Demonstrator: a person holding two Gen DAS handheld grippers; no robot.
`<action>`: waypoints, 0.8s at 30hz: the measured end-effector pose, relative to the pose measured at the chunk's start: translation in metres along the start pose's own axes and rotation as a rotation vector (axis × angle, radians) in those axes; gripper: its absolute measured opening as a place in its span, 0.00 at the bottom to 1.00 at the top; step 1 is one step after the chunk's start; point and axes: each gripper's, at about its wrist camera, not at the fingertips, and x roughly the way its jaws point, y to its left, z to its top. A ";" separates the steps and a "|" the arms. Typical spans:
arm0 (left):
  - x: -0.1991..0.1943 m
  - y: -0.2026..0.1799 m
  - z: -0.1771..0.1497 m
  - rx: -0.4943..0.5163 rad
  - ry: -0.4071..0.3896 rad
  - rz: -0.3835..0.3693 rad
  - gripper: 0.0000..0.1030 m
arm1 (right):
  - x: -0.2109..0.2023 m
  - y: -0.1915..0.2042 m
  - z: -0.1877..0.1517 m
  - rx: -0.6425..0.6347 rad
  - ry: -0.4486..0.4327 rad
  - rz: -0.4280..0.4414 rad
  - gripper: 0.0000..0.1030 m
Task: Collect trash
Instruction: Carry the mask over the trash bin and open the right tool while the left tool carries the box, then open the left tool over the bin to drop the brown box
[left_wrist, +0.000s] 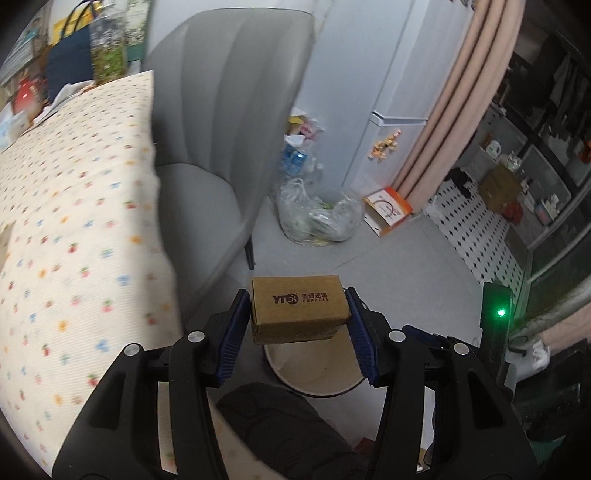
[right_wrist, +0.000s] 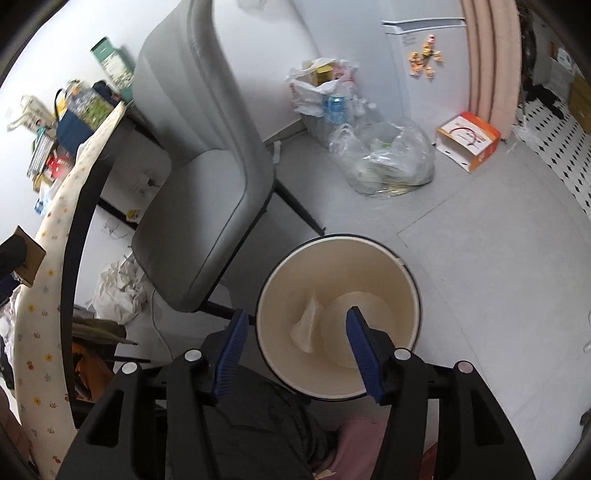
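My left gripper (left_wrist: 298, 308) is shut on a small brown cardboard box (left_wrist: 299, 308) printed "YTO Express", held in the air above the cream trash bin (left_wrist: 314, 384), whose rim shows just below the box. In the right wrist view the cream bin (right_wrist: 406, 280) stands on the grey floor with a crumpled white tissue (right_wrist: 306, 325) lying inside. My right gripper (right_wrist: 295, 321) is open and empty, hovering over the bin's near side. The box's corner (right_wrist: 29, 254) shows at the far left of that view.
A grey chair (right_wrist: 207, 155) stands left of the bin beside the table with the dotted cloth (left_wrist: 74, 229). A clear plastic bag (right_wrist: 388, 158), a white bag of bottles (right_wrist: 325, 96) and an orange-white carton (right_wrist: 469, 140) lie by the fridge (right_wrist: 424, 55). Crumpled paper (right_wrist: 118, 291) lies under the table.
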 end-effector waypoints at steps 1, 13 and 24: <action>0.003 -0.004 0.001 0.007 0.005 -0.005 0.51 | -0.003 -0.006 0.000 0.011 -0.005 -0.006 0.56; 0.044 -0.066 0.005 0.110 0.092 -0.084 0.66 | -0.065 -0.058 0.002 0.097 -0.116 -0.072 0.77; 0.000 -0.034 0.009 0.035 0.002 -0.014 0.91 | -0.084 -0.042 0.003 0.076 -0.167 -0.061 0.92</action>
